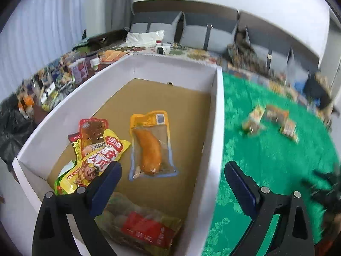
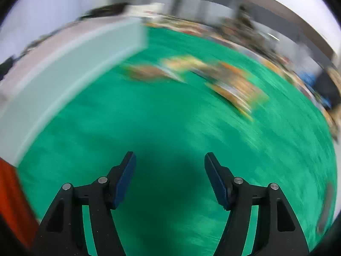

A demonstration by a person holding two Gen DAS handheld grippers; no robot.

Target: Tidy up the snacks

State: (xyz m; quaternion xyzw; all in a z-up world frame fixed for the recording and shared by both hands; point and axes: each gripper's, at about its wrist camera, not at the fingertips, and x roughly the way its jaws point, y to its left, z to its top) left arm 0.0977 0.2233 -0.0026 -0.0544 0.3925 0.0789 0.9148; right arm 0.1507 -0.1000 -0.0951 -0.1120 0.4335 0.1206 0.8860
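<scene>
- Green patterned cloth (image 1: pixel 266 160) is covering the table, and a white cardboard box (image 1: pixel 217 117) with a brown floor is sitting on it; every place below is given from this box.
- Inside the box, four or so snack packs are lying flat: a clear pouch with an orange-brown piece (image 1: pixel 150 145) near the middle, a yellow cartoon-printed bag (image 1: pixel 93 164) overlapping a red pouch (image 1: pixel 93 130) toward the box's left wall, and a clear bag with a red label (image 1: pixel 145 226) at the near end.
- Outside the box, well to its right on the cloth, several small loose packets (image 1: pixel 270 119) are waiting; blur is hiding their details.
- These packets are probably light, soft and crinkly, with slick film; pinching a flat sealed edge looks safest, since squeezing the middle could crush the contents.
- Left gripper (image 1: pixel 172 181) is hanging released, jaws wide and empty, straddling the box's right wall above the near end.
- Right gripper (image 2: pixel 170 170) is also released and holding nothing, hovering over bare cloth right of the box, with the blurred loose packets (image 2: pixel 213 74) lying well ahead of its fingertips.
</scene>
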